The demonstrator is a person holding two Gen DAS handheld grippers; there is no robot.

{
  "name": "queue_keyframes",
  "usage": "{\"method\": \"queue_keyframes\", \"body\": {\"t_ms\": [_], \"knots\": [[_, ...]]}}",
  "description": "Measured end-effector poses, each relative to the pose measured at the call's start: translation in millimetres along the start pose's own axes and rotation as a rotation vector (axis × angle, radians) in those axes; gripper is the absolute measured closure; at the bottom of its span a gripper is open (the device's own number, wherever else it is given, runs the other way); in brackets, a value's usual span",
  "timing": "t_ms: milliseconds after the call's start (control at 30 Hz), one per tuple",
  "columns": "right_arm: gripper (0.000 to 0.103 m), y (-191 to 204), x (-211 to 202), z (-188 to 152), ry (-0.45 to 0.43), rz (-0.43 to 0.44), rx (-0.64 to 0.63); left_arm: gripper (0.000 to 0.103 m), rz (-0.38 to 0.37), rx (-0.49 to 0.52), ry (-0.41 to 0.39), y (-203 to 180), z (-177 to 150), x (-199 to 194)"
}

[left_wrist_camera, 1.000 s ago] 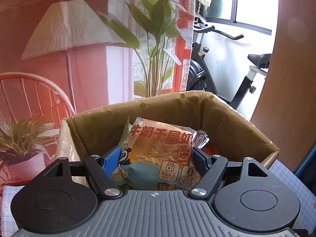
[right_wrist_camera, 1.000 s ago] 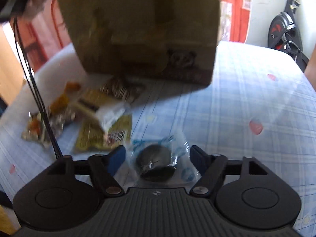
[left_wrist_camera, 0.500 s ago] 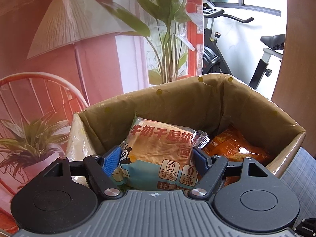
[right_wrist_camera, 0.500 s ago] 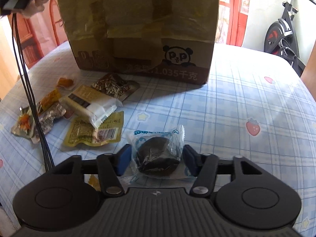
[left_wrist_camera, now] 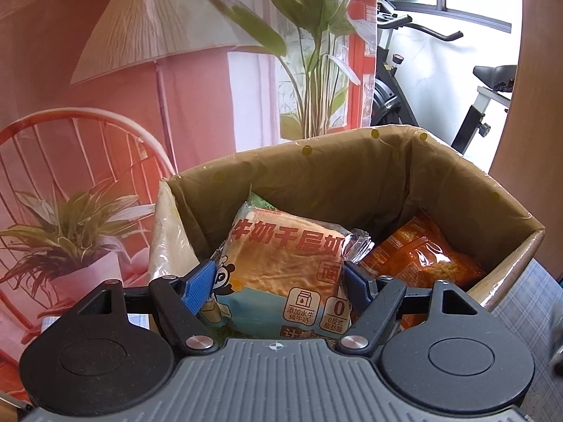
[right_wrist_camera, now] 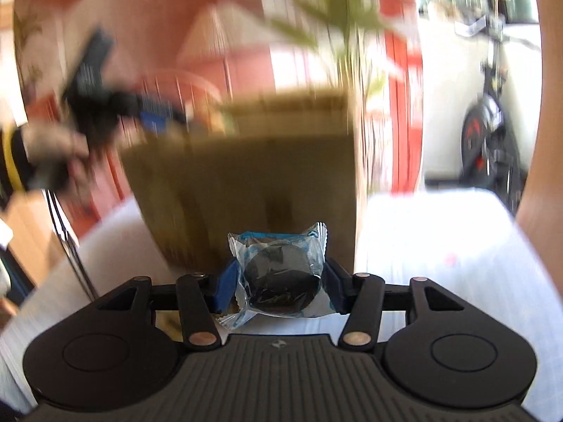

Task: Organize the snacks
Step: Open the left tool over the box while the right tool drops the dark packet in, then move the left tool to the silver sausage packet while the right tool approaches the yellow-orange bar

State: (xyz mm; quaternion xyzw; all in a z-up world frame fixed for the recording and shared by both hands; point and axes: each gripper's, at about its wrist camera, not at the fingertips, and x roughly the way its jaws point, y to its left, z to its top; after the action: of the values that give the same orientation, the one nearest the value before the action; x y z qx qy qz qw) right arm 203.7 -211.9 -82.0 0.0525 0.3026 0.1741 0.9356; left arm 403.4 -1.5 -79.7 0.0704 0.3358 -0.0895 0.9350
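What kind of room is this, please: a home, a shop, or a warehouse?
Most likely a room in a home. An exercise bike stands by the window, a checked tablecloth covers the table, and a cardboard box holds snack packets. The lamp and chair behind appear to be a printed backdrop.

A home: exercise bike [left_wrist_camera: 418,81] by the window, checked tablecloth [left_wrist_camera: 527,302].

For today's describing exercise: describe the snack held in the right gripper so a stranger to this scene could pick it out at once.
Start at the big brown cardboard box on the table; just in front of it is the right gripper. Pinched between its blue pads sits a small clear packet with blue edges. A round, dark cookie shows through it, unlike the large bread packet held in the left gripper.
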Motion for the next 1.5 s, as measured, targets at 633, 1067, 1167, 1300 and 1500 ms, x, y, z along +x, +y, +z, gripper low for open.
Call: {"method": "queue_keyframes", "body": {"t_ms": [633,1067,1167,1300,1500], "knots": [[0.04,25,132,151,-0.04,-0.07,-0.16,0.018,-0.092,-0.169,-0.177,26,4,-50],[0.03,26,86,129,-0.071,-0.059,-0.103,0.019,-0.093,-0.157,-0.196,34,-16,-100],[0.03,27,64,118,-0.077,-0.045,-0.088,0.019,-0.105,-0.161,-0.191,36,-31,-118],[0.03,32,37,90,-0.078,-0.028,-0.05,0.019,-0.123,-0.171,-0.161,39,-64,-134],[0.03,41,13,29,-0.013,-0.025,-0.013,0.018,-0.126,-0.172,-0.08,37,-130,-141]]}}
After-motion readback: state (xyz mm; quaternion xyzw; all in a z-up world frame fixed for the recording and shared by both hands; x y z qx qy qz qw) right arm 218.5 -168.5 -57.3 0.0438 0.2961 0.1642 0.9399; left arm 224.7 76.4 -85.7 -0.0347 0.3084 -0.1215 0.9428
